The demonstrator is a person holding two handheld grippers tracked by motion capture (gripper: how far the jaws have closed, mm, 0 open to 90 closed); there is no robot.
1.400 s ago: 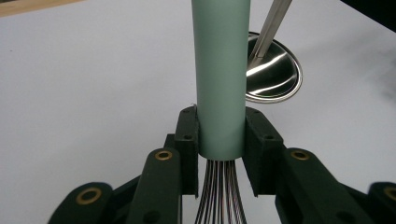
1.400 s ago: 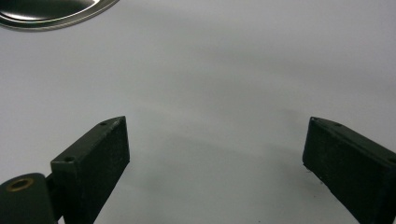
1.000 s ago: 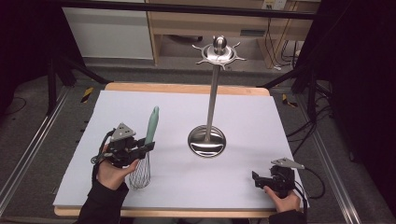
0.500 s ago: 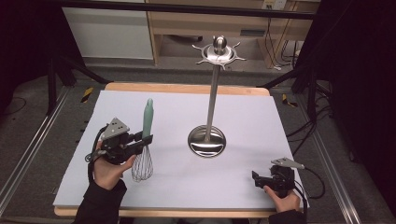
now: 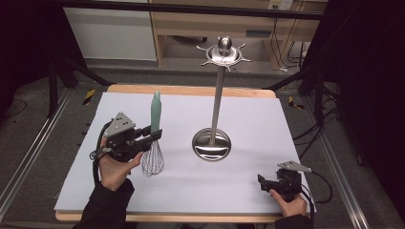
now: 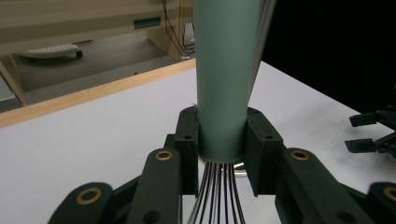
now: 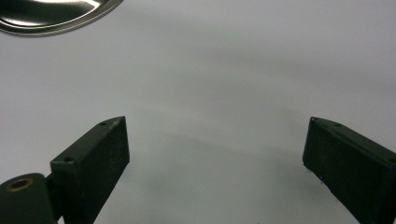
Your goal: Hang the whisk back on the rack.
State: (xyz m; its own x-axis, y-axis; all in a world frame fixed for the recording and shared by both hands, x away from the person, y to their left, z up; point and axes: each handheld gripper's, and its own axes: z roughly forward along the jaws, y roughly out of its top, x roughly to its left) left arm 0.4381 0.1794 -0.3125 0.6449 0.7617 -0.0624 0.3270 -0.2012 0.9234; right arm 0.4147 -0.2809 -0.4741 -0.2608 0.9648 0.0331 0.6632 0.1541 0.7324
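The left tool (image 5: 154, 135) is pinching the whisk (image 5: 154, 143) upright by its handle, whose top is running out of the left gripper view. The right tool (image 5: 263, 182) is resting spread on the surface (image 5: 267, 124).

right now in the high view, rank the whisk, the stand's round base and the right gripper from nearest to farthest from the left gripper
1. whisk: clamped in the left gripper, handle up.
2. stand's round base: mid-table, to its right.
3. right gripper: far right, near the front edge.
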